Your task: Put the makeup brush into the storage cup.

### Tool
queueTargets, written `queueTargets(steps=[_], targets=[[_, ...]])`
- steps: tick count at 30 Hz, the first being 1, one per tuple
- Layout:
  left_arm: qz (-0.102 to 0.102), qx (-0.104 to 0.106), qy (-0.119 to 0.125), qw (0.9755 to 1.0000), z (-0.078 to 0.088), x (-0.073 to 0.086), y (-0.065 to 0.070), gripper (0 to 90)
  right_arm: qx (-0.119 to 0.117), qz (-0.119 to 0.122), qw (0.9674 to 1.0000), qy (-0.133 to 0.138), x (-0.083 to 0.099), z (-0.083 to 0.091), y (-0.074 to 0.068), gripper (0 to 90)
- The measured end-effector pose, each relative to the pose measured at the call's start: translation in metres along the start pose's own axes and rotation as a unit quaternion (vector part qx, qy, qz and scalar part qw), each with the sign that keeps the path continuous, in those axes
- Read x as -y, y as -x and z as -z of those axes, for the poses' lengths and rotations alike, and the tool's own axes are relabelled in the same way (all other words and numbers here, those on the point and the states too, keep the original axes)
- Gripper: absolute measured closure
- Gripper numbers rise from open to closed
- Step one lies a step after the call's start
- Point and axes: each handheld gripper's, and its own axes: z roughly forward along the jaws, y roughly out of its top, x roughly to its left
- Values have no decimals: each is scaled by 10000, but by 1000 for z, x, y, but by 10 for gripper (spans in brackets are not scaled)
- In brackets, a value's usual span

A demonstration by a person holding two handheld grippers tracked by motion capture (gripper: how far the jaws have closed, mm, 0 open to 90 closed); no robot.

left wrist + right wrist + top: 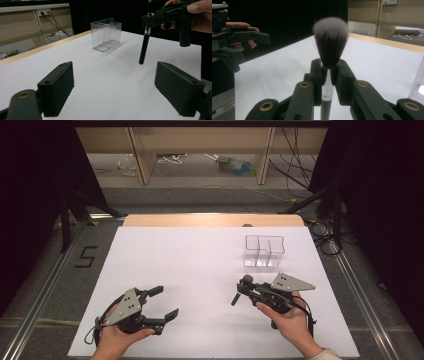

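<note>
Makeup brush (330, 42), light, stiff-handled, bristles soft, best gripped at the metal ferrule: left gripper (161, 303) jaws spread, empty above the white table (200, 265); right gripper (241, 291) pinches it above the table, near the clear organizer (264, 251).

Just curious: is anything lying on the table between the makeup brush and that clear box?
No. In the high view, only bare white table separates the makeup brush from the clear divided box.
</note>
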Motion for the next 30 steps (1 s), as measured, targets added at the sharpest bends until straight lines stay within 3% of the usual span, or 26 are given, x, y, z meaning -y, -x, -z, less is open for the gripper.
queueTargets(steps=[3,11,13,15,16,30], targets=[[-57,5,0,10000,0,0,0,161,12,32,10000,-8,-1,0,1,784],[18,9,13,10000,-1,1,0,161,50,51,9999,-77,-1,2,1,784],[-126,41,10,9999,-1,0,-2,161,48,52,9999,-77,-1,2,1,784],[-117,37,12,9999,-1,1,-2,161,44,50,9999,-87,-2,3,1,784],[33,-8,18,10000,-1,1,0,161,37,51,9999,-95,-2,3,1,784],[-10,24,44,10000,-2,2,-1,161,74,71,9999,-95,-4,6,3,784]])
